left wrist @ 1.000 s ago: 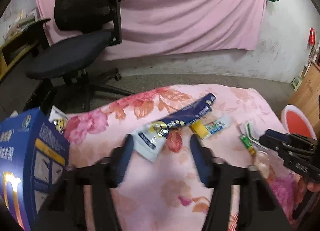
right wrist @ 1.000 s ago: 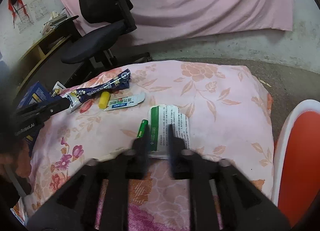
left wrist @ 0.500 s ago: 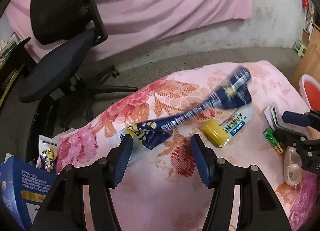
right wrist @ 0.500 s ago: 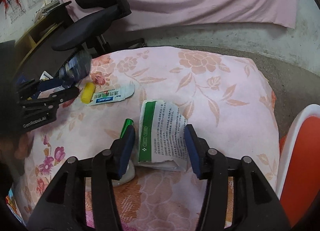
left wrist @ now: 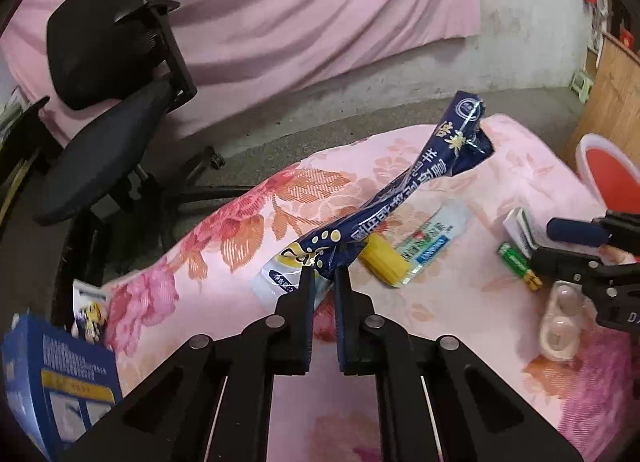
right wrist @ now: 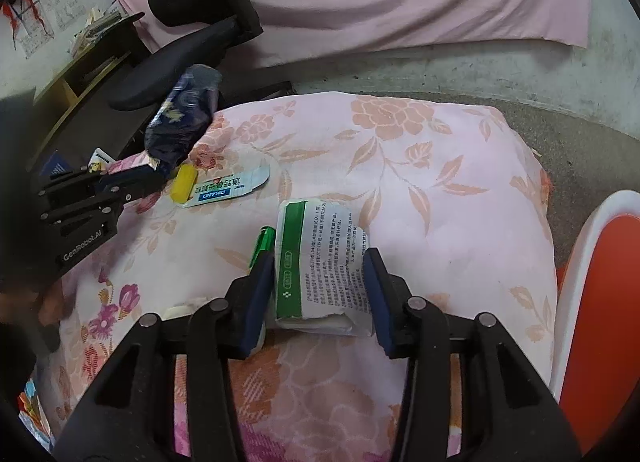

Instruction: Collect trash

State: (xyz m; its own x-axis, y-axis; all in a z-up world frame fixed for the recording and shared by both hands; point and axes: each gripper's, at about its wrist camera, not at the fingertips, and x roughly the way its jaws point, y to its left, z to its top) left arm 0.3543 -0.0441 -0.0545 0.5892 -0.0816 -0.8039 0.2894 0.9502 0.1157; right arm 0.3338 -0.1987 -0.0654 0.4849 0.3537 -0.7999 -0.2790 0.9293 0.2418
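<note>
My left gripper point(left wrist: 323, 276) is shut on the near end of a long blue snack wrapper point(left wrist: 420, 177), whose far end sticks up above the pink floral cloth point(left wrist: 240, 229). The wrapper point(right wrist: 182, 117) also shows lifted in the right wrist view, held by the left gripper point(right wrist: 154, 177). My right gripper point(right wrist: 320, 262) is open, its jaws on either side of a white and green medicine packet point(right wrist: 324, 262) lying on the cloth. In the left wrist view the right gripper point(left wrist: 568, 240) is at the right edge.
A yellow-capped tube sachet point(left wrist: 404, 258), a green battery point(left wrist: 518, 264) and a clear contact-lens case point(left wrist: 560, 322) lie on the cloth. A blue box point(left wrist: 60, 378) stands at the left. A black office chair point(left wrist: 116, 101) is behind. A red and white bin point(right wrist: 600, 322) is at the right.
My left gripper has closed on the blue wrapper and lifted its end off the cloth. My right gripper has opened and moved forward around the white and green packet.
</note>
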